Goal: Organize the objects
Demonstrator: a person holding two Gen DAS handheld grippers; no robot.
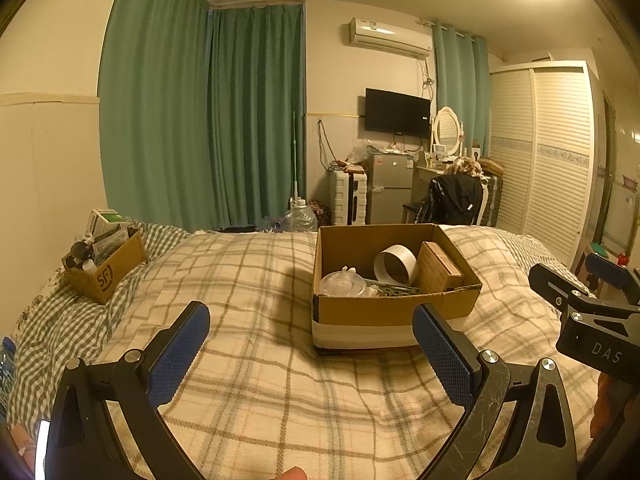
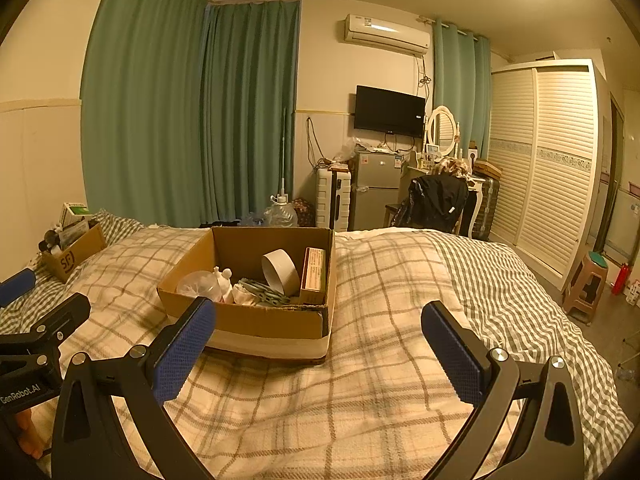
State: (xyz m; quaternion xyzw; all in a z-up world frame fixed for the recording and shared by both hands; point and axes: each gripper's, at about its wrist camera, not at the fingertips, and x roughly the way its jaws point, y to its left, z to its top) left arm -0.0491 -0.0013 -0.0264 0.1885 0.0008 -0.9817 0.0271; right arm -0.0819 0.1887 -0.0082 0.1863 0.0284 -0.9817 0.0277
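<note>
An open cardboard box (image 1: pixel 360 308) (image 2: pixel 272 322) sits on the plaid bed. It holds a tape roll (image 1: pixel 396 266) (image 2: pixel 280 270), a brown carton (image 1: pixel 438 268) (image 2: pixel 314 276), a clear plastic lid (image 1: pixel 342 284) (image 2: pixel 198 284), a small white figure (image 2: pixel 225 282) and grey flat parts (image 2: pixel 264 294). A smaller SF box (image 1: pixel 106 272) (image 2: pixel 74 256) full of items stands at the far left. My left gripper (image 1: pixel 312 324) is open and empty, hovering before the big box. My right gripper (image 2: pixel 318 326) is open and empty, beside the box's right front corner.
The bed (image 1: pixel 260 380) (image 2: pixel 380 360) fills the foreground. Beyond it stand a water jug (image 1: pixel 302 216), a white suitcase (image 1: pixel 348 196), a small fridge (image 1: pixel 390 188), a chair with a black jacket (image 1: pixel 454 198) and a wardrobe (image 1: pixel 556 152). A stool (image 2: pixel 588 286) stands right of the bed.
</note>
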